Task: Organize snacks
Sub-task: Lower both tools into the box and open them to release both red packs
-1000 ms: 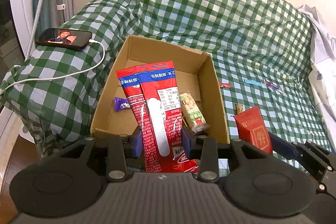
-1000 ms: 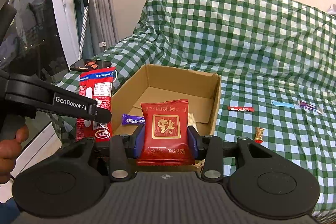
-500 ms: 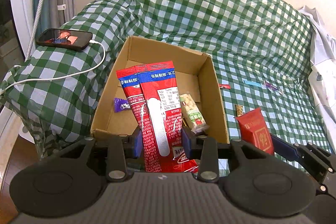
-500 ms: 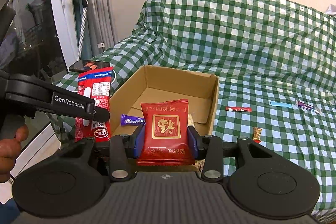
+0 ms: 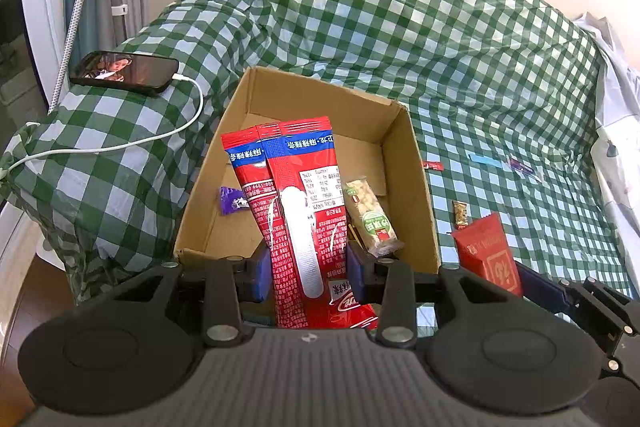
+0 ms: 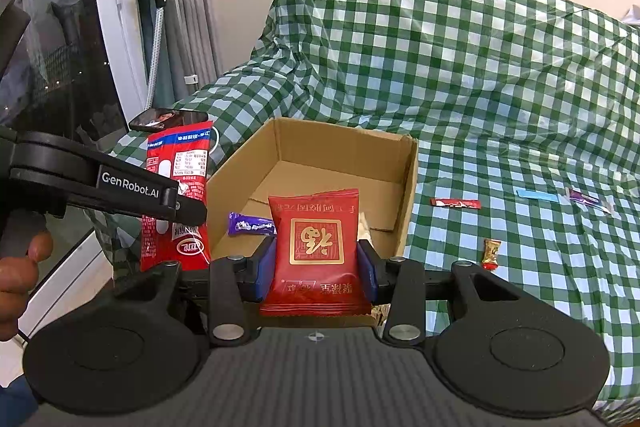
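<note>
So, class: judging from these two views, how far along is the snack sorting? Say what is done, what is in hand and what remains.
Done: a purple candy and a green-labelled nut bar lie in the cardboard box.
In hand: the left gripper grips long red packets; the right gripper grips a square red packet.
Left: four small snacks on the checked cover: a red stick, a blue stick, a purple wrapper and a gold candy.

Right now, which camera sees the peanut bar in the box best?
The left wrist view: the peanut bar lies in plain sight inside the cardboard box. In the right wrist view, only a pale sliver shows behind the red square packet.
</note>
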{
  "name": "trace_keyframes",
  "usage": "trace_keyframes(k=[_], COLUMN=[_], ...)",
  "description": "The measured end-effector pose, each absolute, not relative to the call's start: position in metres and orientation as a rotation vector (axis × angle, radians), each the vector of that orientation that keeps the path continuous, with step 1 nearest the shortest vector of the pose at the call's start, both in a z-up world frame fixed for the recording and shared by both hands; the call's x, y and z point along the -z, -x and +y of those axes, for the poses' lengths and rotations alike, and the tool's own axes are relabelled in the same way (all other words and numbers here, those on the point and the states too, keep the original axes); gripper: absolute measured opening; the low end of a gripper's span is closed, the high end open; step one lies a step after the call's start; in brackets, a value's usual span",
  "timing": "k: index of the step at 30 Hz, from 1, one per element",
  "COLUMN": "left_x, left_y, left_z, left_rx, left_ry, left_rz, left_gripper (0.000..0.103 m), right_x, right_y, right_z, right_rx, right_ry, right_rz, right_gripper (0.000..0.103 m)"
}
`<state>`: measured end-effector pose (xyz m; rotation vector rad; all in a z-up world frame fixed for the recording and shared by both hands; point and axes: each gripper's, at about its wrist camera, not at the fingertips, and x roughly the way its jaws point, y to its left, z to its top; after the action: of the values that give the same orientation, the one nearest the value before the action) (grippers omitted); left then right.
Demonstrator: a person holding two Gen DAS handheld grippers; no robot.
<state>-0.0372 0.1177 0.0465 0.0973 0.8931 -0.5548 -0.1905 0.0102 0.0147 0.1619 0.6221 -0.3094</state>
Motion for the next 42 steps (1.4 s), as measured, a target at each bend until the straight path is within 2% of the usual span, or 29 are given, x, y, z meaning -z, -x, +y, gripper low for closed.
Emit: trace_keyframes(k=[23,42], left_x=[-0.025,0.01], left_y=[-0.005,-0.065], left_z=[0.108,0.069], left_rx=[0.525,0.497], left_ry=[-0.123,-0.17], left_rz=[0.958,1.028], left_gripper=[0.042,0.042], right_x=[0.0,0.038], right_y=[0.157,0.097], right_z=[-0.008,-0.051], right_rx=[0.328,0.324], right_ry=[-0.167,-0.196], right_rz=[0.654,0.725], right_gripper=[0.044,0.044])
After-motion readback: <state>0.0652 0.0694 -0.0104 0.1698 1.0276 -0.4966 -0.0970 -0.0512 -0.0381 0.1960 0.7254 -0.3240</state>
